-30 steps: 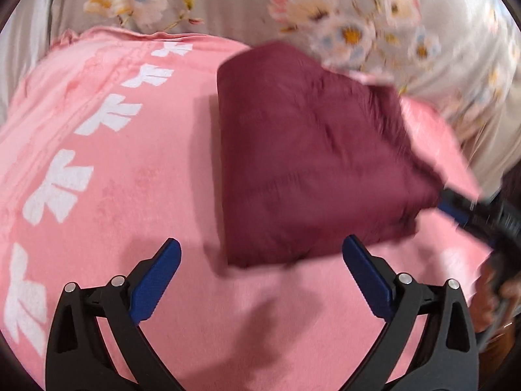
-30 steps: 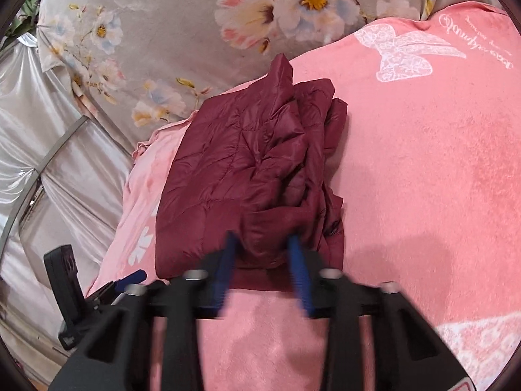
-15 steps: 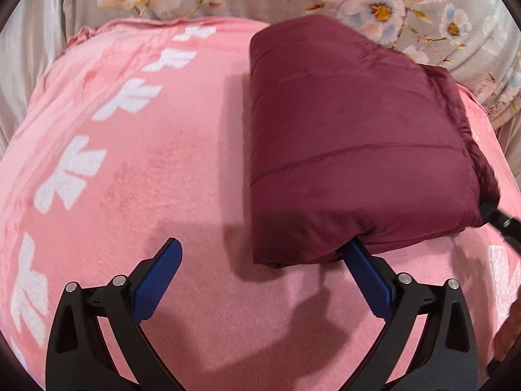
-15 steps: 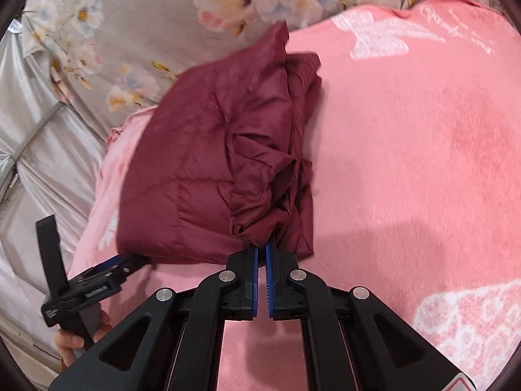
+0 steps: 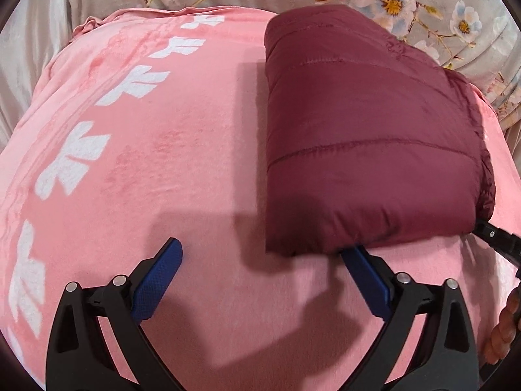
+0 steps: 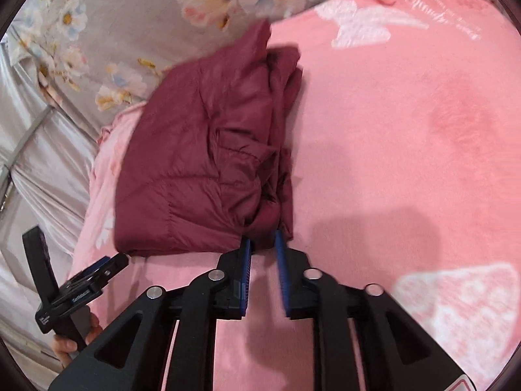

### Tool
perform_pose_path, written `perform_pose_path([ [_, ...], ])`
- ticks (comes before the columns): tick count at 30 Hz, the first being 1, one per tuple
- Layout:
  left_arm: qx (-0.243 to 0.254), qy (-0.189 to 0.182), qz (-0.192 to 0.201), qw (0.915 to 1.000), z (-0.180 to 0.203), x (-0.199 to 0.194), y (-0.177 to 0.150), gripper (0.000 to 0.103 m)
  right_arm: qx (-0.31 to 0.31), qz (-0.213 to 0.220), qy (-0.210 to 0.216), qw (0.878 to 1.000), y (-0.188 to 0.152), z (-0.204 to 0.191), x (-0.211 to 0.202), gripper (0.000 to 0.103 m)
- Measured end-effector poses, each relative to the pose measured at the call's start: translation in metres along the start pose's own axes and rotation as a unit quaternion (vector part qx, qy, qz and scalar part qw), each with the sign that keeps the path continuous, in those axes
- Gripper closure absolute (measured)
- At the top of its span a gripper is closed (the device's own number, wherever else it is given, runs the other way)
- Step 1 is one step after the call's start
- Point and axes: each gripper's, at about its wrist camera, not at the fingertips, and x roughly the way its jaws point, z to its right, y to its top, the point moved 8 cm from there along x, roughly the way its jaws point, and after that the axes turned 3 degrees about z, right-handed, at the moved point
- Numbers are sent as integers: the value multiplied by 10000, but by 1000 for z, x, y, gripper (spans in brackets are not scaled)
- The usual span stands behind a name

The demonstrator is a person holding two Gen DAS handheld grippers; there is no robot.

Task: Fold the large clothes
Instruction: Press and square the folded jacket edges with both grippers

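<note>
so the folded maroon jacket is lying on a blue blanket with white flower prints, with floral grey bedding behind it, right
Not quite: the blanket is pink, not blue, as the left wrist view shows. The rest holds: the folded maroon jacket lies on it, the prints are white, and floral grey bedding sits behind.

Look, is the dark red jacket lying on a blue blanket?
No, the folded dark red jacket lies on a pink blanket with white shapes printed on it.
</note>
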Motion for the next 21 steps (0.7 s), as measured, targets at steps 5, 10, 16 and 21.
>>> perform_pose_path([
  [5, -104, -345, 705, 9969, -10, -69, 31, 8, -359, 925, 63, 9950, 68, -33, -47, 95],
  [10, -292, -266, 1421, 9891, 5, -89, 124, 8, -567, 1379, -83, 9888, 142, -73, -21, 97],
  [16, -362, -83, 1275, 9911, 40, -33, 193, 8, -310, 920, -605, 9934, 169, -49, 60, 99],
  [21, -235, 222, 724, 9969, 53, 28, 188, 8, -164, 397, -864, 9953, 154, -17, 110, 103],
])
